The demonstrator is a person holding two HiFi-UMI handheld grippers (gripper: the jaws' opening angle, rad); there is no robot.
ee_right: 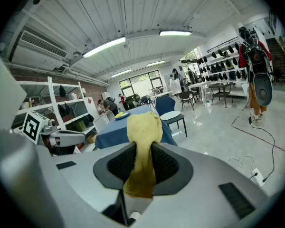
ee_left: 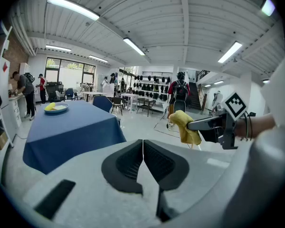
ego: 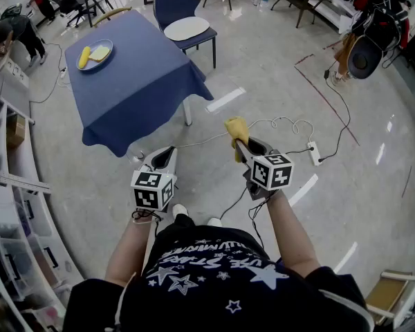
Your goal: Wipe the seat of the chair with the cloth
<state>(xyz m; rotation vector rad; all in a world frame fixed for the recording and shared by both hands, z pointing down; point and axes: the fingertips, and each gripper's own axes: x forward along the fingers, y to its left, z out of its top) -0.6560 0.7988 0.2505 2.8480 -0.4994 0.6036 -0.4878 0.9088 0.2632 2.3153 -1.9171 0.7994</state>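
Observation:
My right gripper (ego: 239,146) is shut on a yellow cloth (ego: 236,128), which sticks up past the jaws in the right gripper view (ee_right: 144,132). My left gripper (ego: 167,154) is shut and holds nothing; its pads meet in the left gripper view (ee_left: 142,148), where the cloth (ee_left: 185,127) shows at the right. The blue chair (ego: 180,9) stands beyond the blue-clothed table (ego: 135,75), with a white oval plate (ego: 187,28) on its seat. Both grippers hang over the floor, well short of the chair. The chair (ee_right: 169,107) also shows in the right gripper view.
A plate with yellow items (ego: 95,54) lies on the table. Cables and a white power strip (ego: 315,152) trail on the floor at the right. Shelving (ego: 14,206) runs along the left. A person (ego: 17,32) stands at the far left. More chairs and tables fill the back.

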